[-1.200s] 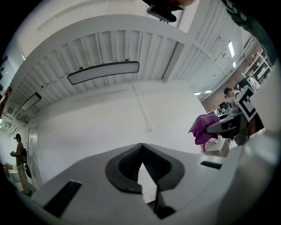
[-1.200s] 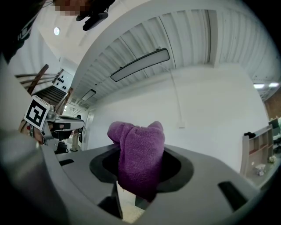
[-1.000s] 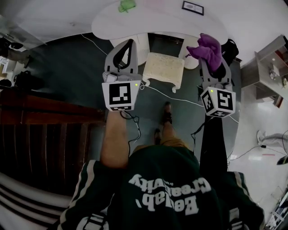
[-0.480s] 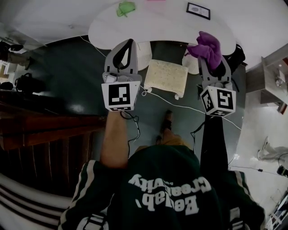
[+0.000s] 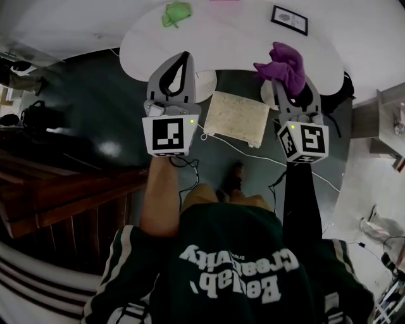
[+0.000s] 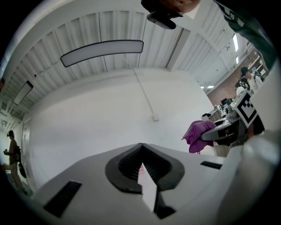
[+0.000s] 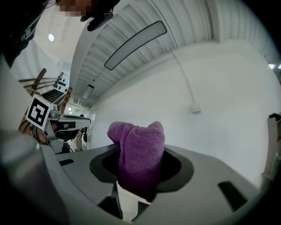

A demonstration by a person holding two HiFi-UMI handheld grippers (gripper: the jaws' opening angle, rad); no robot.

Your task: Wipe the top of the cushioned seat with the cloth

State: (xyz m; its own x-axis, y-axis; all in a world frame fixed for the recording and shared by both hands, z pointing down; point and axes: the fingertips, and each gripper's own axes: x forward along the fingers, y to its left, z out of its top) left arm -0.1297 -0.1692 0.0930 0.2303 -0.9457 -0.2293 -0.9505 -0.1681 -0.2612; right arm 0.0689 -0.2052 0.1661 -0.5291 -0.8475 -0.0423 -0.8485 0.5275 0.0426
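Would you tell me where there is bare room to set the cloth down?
The white table is bare across its middle, between the green object and the black frame. The cushioned seat is bare too. The table's right end is crowded under the right gripper and purple cloth.

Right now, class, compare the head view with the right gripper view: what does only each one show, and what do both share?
Only the head view shows the cushioned seat on the dark floor, by the white table. Only the right gripper view shows the ceiling light panel and the jaws closed on the lower end of the purple cloth. Both show that cloth held in the right gripper, and the left gripper with its marker cube.
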